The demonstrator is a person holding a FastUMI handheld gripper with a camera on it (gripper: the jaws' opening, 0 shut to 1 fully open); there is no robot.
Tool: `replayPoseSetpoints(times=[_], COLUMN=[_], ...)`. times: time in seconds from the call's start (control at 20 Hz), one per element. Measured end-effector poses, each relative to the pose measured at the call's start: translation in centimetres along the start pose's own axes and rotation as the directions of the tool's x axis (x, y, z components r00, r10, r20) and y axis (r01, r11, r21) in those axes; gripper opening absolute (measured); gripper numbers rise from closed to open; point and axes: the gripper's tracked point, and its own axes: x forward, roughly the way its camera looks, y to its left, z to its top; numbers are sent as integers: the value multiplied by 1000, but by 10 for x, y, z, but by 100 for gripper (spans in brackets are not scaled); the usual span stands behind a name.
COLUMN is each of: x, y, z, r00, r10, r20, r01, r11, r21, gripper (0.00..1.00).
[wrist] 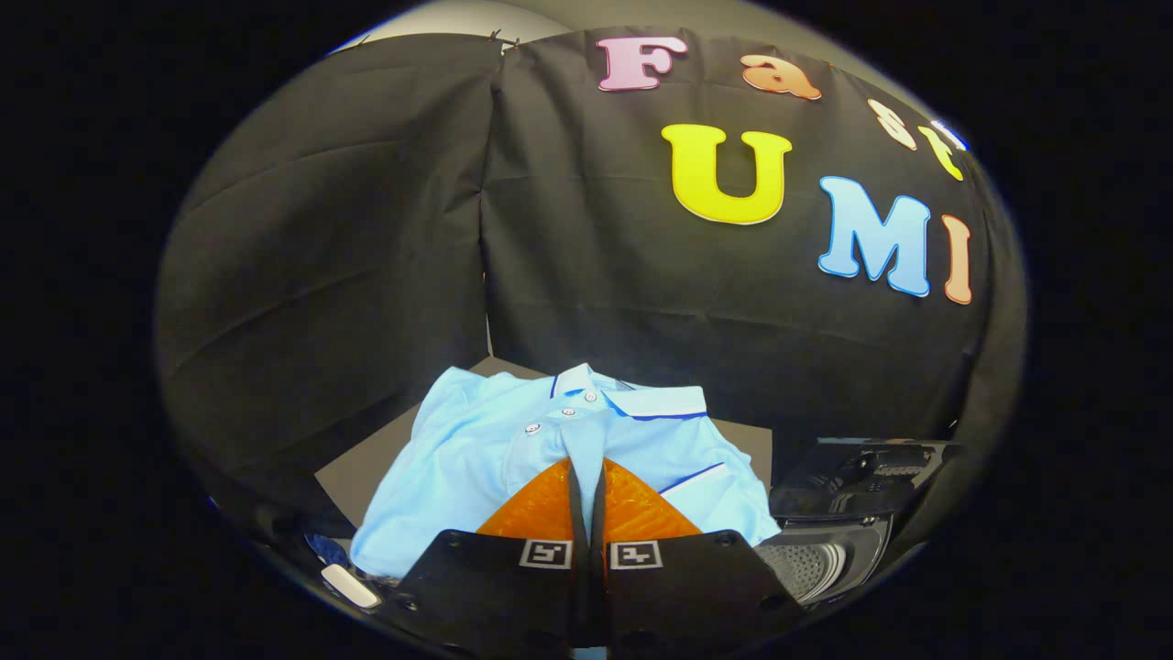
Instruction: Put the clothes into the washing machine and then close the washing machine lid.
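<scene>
A small white object [350, 587] lies at the far left, low beside the tool's body, next to a bit of dark blue patterned cloth [327, 550]; what either is cannot be told.

The shirt [476, 458] is a light blue polo with a pale collar [655, 401] edged by a thin dark blue line. Its placket carries 3 small buttons [561, 412] running down on a slant. A sleeve cuff on the right side has the same dark blue piping. The cloth is bunched and creased, spread over the dark bench [353, 481], with folds rising toward the tool.

The tool [586, 500] sits in the middle, its 2 fingers [541, 509] drawn almost together with only a narrow gap. A fold of the shirt's front runs down into that gap, so both fingers pinch the cloth. Each finger's black mount bears 1 square black-and-white marker [546, 554]; no words can be read on them. No brand or label shows on the shirt.

To the right of the shirt, just beside its cuff, stands the washer [825, 564]. Its dark lid [861, 477] is raised and tilted back, and below it the perforated metal drum shows through the open mouth. The shirt lies outside the washer, its right edge near the washer's rim.
</scene>
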Motion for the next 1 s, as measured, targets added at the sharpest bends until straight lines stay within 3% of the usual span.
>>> replayPoseSetpoints(times=[0.55,1.0], x=[-50,-80], y=[-45,-110], z=[60,52], r00=[989,978], r10=[-60,-158], r20=[134,138], r01=[59,149], r11=[998,986], r21=[11,71], gripper=[1,1])
